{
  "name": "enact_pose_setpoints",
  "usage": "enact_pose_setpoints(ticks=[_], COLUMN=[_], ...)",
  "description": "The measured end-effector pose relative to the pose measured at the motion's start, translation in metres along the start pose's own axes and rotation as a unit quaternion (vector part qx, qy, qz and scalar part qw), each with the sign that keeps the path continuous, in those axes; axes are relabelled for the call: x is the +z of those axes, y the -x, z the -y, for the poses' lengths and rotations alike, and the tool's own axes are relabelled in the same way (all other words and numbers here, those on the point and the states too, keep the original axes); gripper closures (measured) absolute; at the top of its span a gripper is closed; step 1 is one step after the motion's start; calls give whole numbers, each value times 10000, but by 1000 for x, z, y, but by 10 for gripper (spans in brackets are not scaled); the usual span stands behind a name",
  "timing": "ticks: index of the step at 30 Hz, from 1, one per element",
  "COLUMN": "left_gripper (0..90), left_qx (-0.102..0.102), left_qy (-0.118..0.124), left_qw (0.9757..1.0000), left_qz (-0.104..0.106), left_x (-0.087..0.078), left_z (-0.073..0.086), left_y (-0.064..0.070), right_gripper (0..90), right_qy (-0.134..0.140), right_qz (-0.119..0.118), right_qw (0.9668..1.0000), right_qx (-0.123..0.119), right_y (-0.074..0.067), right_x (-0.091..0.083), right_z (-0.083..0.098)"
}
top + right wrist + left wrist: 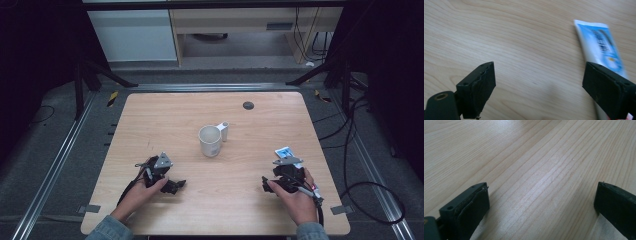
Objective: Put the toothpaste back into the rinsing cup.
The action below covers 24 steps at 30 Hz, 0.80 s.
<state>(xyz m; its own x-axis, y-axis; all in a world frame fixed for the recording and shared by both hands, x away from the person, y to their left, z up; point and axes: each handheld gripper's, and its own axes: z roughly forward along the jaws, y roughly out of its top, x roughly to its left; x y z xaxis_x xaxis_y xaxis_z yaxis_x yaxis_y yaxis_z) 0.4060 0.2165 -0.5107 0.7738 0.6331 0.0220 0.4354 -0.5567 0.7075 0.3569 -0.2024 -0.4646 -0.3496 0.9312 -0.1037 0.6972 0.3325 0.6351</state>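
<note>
Down low over the bench (536, 157) here, pale wood with fine grain lines running diagonally up to the right. The left tongs (541, 200) are spread wide, one black jaw rising at the lower left, the other at the lower right edge, nothing but bare wood between them. A soft sheen sits on the boards mid-frame, and dim shadow gathers beside each jaw.

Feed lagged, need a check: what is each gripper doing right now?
Left gripper: open, holding nothing, over the bare light wooden table.
Right gripper: open, holding nothing; a blue and white tube lies beside one jaw.
</note>
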Motion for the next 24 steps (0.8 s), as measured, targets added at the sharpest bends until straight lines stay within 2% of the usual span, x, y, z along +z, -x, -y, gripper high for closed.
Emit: enact_pose_setpoints(ticks=[5,6,7,8,9,13,15,24], left_gripper=[0,0,0,0,0,0,0,0], left_qx=[0,0,1,1,1,0,-3,-21], left_qy=[-1,-1,-2,-2,-3,-3,-4,-5], left_qw=[10000,10000,10000,10000,10000,10000,10000,10000], left_qz=[1,0,0,0,-1,-3,-5,-18], left_x=[0,0,0,0,0,0,0,0], left_z=[0,0,0,0,0,0,0,0], left_y=[0,0,0,0,0,0,0,0], right_gripper=[143,146,156,156,177,203,213,256], right_qy=[-371,-457,-585,-585,-683,-807,-1004,-1183], right_qz=[134,182,163,163,159,230,202,207], right_qw=[9992,9987,9982,9982,9975,9964,9947,9926], right_qx=[-100,-112,-34,-34,0,-79,-122,-160], right_y=[21,27,38,38,50,60,70,80], right_x=[-16,-17,-19,-19,-19,-19,-17,-19], right_z=[-5,-7,-10,-10,-15,-22,-31,-47])
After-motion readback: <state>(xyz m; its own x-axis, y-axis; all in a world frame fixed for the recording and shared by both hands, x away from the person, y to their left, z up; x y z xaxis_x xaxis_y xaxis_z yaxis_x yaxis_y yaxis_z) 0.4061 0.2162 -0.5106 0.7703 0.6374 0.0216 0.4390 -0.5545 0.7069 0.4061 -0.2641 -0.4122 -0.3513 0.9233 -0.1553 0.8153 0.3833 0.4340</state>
